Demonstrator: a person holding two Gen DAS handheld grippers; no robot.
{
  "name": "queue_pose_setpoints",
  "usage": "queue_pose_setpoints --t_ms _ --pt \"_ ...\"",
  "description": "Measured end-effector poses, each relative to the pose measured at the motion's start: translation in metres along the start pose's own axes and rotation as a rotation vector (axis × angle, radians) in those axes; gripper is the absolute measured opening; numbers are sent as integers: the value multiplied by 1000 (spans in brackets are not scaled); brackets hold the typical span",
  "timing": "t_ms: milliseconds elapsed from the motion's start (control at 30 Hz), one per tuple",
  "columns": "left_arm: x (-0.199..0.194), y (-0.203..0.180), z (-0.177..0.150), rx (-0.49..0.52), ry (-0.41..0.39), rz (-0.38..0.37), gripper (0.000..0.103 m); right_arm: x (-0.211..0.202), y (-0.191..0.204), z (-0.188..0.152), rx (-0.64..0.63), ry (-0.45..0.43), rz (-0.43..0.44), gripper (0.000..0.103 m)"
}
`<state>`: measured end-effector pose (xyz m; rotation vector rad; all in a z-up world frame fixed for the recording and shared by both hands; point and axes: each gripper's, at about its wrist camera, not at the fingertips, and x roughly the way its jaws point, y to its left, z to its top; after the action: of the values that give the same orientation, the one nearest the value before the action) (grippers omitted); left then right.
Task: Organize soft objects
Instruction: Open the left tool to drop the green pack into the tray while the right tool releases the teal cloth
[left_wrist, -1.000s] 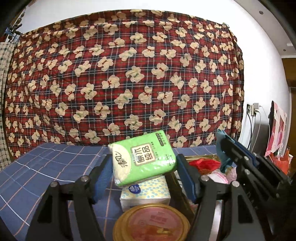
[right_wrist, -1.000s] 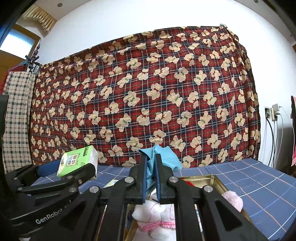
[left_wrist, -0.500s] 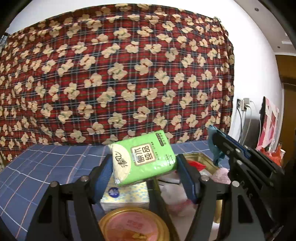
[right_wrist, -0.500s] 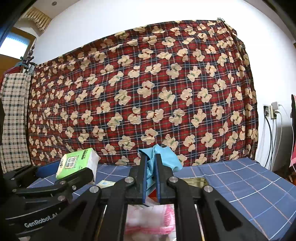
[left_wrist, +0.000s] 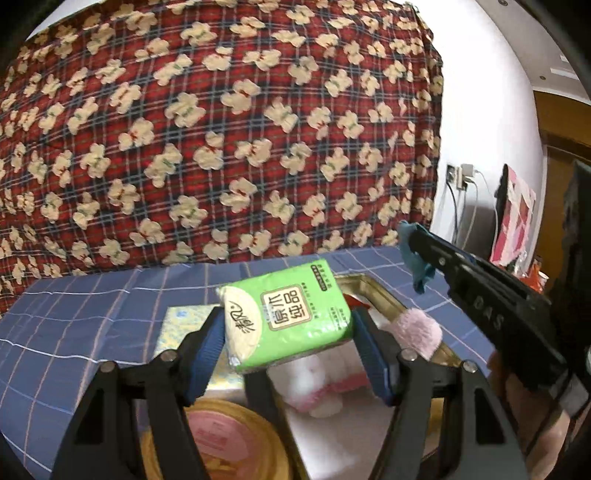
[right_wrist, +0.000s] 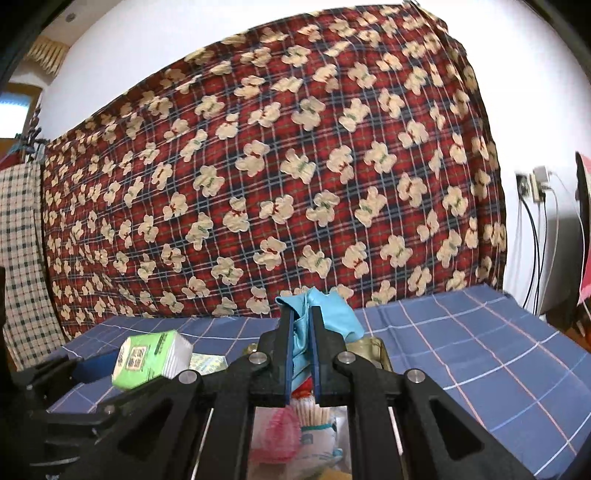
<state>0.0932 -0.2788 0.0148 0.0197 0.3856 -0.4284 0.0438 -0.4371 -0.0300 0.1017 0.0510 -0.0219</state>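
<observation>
My left gripper is shut on a green tissue pack, held in the air over the edge of a gold tin box. A pink and white plush toy lies in that box. My right gripper is shut on a light blue cloth, held level above the same box. In the right wrist view the green tissue pack and the left gripper's arm show at lower left. In the left wrist view the right gripper with the blue cloth comes in from the right.
A blue checked cover spreads under everything. A red plaid bear-print cloth hangs behind. A yellow patterned tissue box and a round gold lid lie left of the tin. Wall socket and cables are at right.
Both grippers swung rightward, still holding their things. The left wrist view now tips down over the tin box and plush toy; the yellow tissue box slid to the left.
</observation>
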Motion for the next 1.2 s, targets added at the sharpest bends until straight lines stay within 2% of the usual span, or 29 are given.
queue_pose_setpoints --t_ms 467,967,1000,1067,1100,1133,1200 --pt "22 -27 -10 11 137 -76 69 27 -11 1 6 155 51 9" --pt "32 -32 -18 36 182 -67 71 42 -5 -10 -20 247 67 9" --pt "33 -31 -18 36 185 -65 72 41 -5 -11 -22 247 64 13" --pt "34 -30 -19 34 189 -61 72 41 -5 -11 -24 250 58 35" --pt "34 -29 -19 34 190 -59 73 40 -5 -12 -21 249 61 58" --pt "34 -29 -20 34 187 -58 73 38 -5 -12 -18 239 60 71" --pt "34 -29 -20 35 187 -55 74 31 -6 -9 -13 204 51 72"
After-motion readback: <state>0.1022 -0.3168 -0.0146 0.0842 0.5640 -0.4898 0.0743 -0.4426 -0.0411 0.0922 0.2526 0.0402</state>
